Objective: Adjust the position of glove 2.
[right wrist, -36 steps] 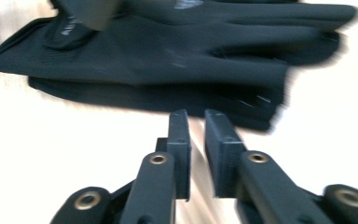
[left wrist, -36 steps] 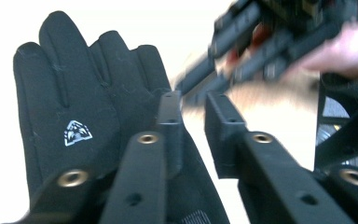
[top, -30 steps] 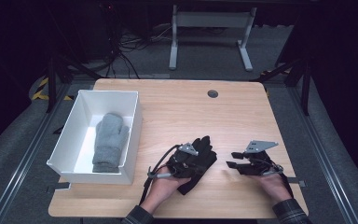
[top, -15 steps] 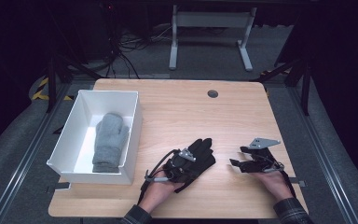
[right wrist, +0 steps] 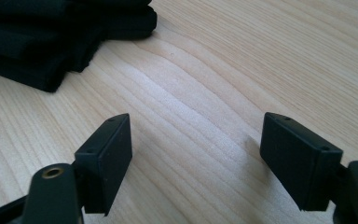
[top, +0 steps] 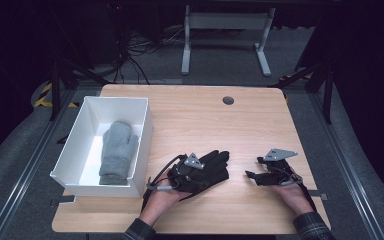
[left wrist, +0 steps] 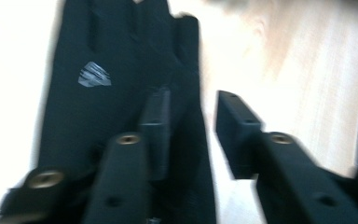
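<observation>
A black glove [top: 216,164] lies flat on the wooden table [top: 205,120], near its front middle. My left gripper [top: 204,173] rests low over the glove's cuff end, open. In the left gripper view [left wrist: 193,107] one jaw lies on the black glove [left wrist: 112,56] and the other over bare wood, with the glove's edge between them. To the right, my right gripper [top: 251,175] is open just above the table, with nothing between its jaws [right wrist: 196,140]. The glove's fingers [right wrist: 51,32] lie ahead of it, apart. A grey mitten [top: 116,150] lies in a white box [top: 146,125].
The white box stands at the table's left, close to my left hand. A round cable hole [top: 228,100] sits near the far edge. Bare wood stretches across the back and right of the table. A metal stand [top: 225,30] is on the floor beyond.
My left hand and gripper have shifted slightly toward me and to the left along the glove. The right gripper has barely moved.
</observation>
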The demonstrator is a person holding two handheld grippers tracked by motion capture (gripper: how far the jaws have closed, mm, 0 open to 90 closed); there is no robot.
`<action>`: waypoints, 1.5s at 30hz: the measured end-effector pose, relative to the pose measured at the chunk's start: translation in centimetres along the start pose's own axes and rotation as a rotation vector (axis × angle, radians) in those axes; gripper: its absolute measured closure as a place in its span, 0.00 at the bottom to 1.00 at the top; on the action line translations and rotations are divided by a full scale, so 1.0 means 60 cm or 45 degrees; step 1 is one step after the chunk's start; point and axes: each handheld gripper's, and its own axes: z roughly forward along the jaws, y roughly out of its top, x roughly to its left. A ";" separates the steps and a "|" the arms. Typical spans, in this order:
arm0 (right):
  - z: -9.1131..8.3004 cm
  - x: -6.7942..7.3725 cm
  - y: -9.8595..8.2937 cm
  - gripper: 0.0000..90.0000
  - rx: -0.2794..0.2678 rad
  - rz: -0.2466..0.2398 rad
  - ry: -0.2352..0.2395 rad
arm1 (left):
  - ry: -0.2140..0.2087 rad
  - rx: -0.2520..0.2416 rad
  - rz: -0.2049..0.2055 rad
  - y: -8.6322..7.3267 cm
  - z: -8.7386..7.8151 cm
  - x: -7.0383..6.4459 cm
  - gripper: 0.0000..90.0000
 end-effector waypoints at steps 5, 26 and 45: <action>0.003 0.000 -0.001 0.26 -0.019 0.002 0.003 | 0.033 -0.018 0.022 0.012 0.003 0.027 0.42; 0.002 0.004 -0.002 0.30 -0.029 -0.004 0.006 | 0.030 0.112 0.023 -0.004 0.058 0.061 0.18; 0.002 0.004 -0.002 0.31 -0.029 -0.006 0.011 | -0.075 0.130 -0.007 0.015 0.030 0.040 0.74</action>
